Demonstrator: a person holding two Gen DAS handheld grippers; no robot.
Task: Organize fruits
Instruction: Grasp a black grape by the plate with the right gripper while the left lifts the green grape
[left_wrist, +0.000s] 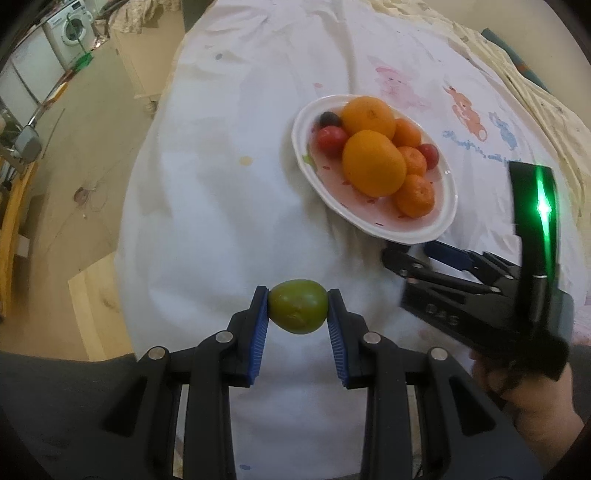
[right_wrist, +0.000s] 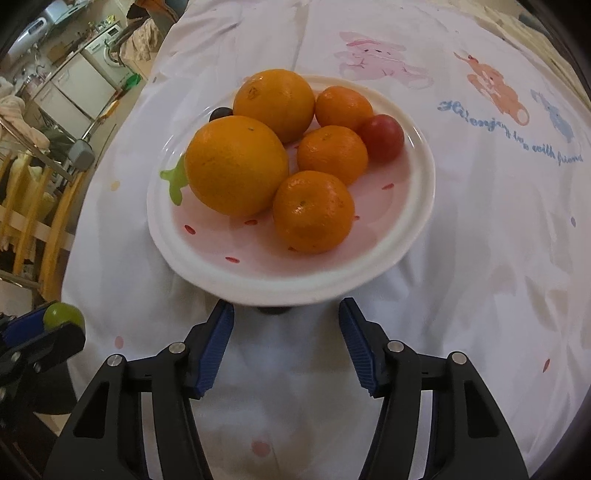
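Left wrist view
- Your left gripper (left_wrist: 297, 312): it was clamped on a green fruit (left_wrist: 297, 311), both blue pads pressing its sides, above the white cloth (left_wrist: 207, 206).
- Plate (left_wrist: 441, 218): it lay ahead of the claw and to its right, well apart from the green fruit, and carried two large oranges (left_wrist: 373, 168), three small mandarins (left_wrist: 413, 195), two red fruits (left_wrist: 330, 139) and one dark fruit (left_wrist: 328, 118).
- Your right gripper (left_wrist: 410, 254): it sat to the right of the claw, its tips near the plate's near rim, with your hand (left_wrist: 524, 398) on its grip.

Right wrist view
- Your right gripper (right_wrist: 286, 314): its fingers stood apart with nothing pressed between them; a small dark thing showed just under the plate's near rim between the tips, too hidden to name.
- Plate (right_wrist: 236, 273): it lay straight ahead of the claw, its rim just beyond the tips.
- Green fruit (right_wrist: 62, 316): it sat far to the claw's left, held in your left gripper (right_wrist: 55, 325).
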